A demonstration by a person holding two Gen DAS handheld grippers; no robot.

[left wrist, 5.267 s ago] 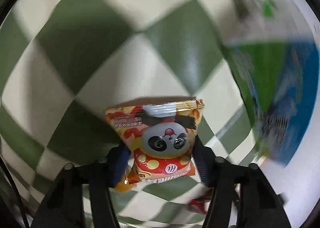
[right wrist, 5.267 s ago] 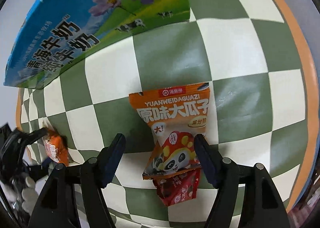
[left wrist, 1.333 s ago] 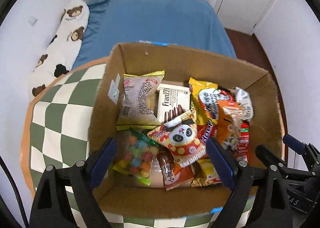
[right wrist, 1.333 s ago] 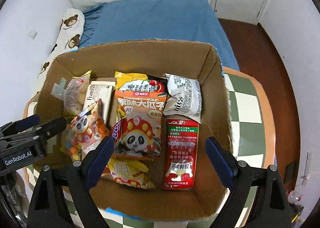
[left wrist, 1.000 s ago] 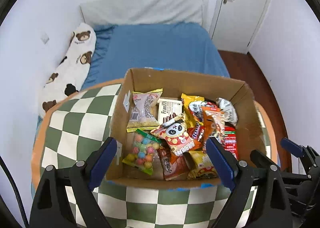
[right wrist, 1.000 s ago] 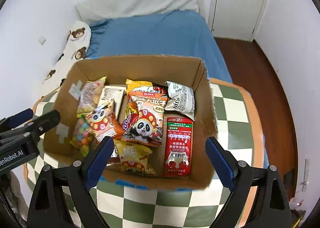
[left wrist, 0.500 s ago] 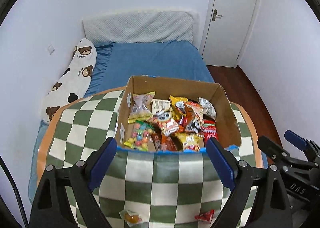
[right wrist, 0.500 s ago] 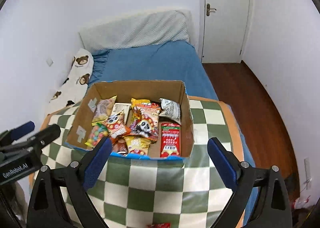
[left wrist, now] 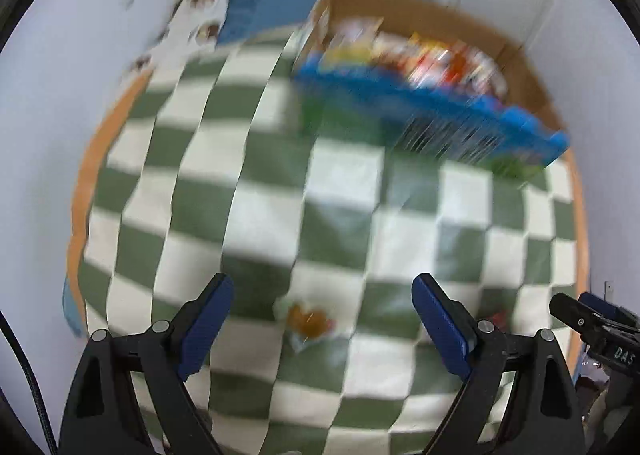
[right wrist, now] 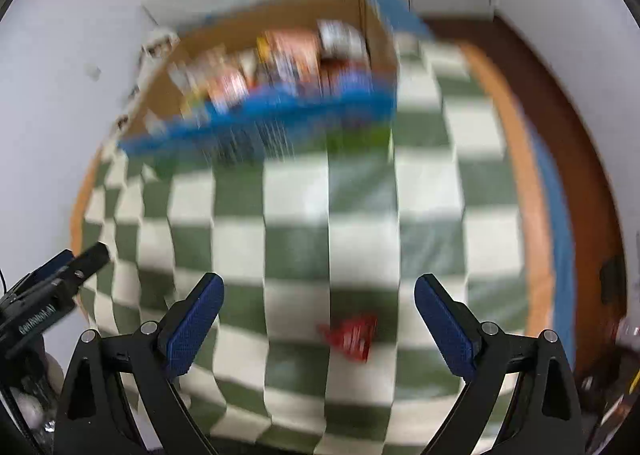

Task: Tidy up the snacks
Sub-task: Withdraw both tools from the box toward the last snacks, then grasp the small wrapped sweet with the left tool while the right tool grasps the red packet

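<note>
Below, the green-and-white checked table [left wrist: 264,215] fills both blurred views. Left gripper [left wrist: 322,297] hangs wide open and empty above a small orange snack [left wrist: 310,320] lying on the cloth between its fingers. Right gripper [right wrist: 319,295] is likewise spread and empty, over a red packet [right wrist: 352,335] on the table. Farther back stands the box [right wrist: 280,31], full of snacks.

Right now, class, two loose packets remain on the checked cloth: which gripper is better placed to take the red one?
The right gripper: the red packet lies on the cloth just ahead of its open jaws. The left gripper is lined up on the orange packet.
</note>
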